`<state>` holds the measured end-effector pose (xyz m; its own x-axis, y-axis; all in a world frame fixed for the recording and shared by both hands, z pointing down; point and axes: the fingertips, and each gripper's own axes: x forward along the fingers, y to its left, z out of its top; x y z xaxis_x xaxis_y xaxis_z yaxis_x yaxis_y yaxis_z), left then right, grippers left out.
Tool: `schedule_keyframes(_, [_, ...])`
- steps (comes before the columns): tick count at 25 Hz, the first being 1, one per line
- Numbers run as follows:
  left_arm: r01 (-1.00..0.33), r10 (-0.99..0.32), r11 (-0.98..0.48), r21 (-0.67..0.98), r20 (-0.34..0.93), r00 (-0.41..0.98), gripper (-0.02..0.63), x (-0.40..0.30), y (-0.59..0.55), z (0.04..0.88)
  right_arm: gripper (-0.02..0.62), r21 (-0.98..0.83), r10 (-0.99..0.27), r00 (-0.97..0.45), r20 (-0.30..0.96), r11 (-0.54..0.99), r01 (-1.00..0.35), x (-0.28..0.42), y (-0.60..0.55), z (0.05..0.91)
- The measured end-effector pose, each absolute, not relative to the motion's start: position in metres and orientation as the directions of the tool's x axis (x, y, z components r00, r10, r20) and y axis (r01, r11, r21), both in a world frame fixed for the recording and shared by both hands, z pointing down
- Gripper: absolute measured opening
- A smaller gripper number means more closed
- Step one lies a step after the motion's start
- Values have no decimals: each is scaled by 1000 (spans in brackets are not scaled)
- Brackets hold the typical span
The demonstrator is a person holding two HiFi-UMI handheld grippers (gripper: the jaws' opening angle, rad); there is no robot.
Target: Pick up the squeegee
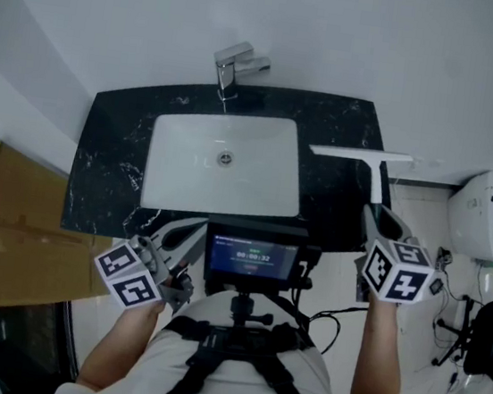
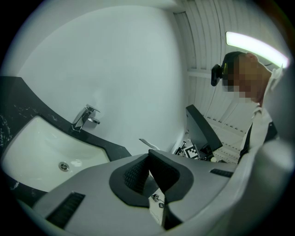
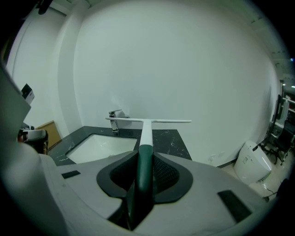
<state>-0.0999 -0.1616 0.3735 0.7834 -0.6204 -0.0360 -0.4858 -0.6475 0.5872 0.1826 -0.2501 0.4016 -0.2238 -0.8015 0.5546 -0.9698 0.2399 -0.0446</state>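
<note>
Right gripper (image 3: 145,157): jaws clamped on the dark green handle (image 3: 144,173) of the squeegee (image 3: 146,131). Left gripper (image 2: 148,159): jaws closed on nothing, level beside the sink (image 2: 41,152). The squeegee appears raised over the right end of the black tabletop (image 3: 174,140), white blade (image 3: 154,120) crosswise at its far end. Assessment: light, rigid, smooth plastic, liable to twist under the long blade, so the handle is judged the correct hold and the blade edge is probably soft.
</note>
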Motion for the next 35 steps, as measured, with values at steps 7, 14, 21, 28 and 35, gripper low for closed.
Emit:
schedule_keyframes(7, [-482,-615,-649,588,-33,788,-3,-101,-161,376,86,-47,-797,-220,563,234,-971,184,-236,407])
schedule_keyframes(14, [-481,-610,-653,585,-30,792,-3,-103,-161,377,86,-46,-801,-222,555,237,-970,181,-229,403])
schedule_keyframes(21, [-480,-611,-657,582,-38,791,-3,-104,-159,376,86,-37,-807,-228,545,249,-968,178,-223,397])
schedule_keyframes(28, [-496,-625,-649,577,-33,780,-3,-109,-157,374,86,-42,-807,-245,536,265,-963,172,-220,393])
schedule_keyframes(35, [-510,-637,-641,574,-28,770,-3,-114,-157,372,86,-44,-809,-248,533,267,-963,171,-216,391])
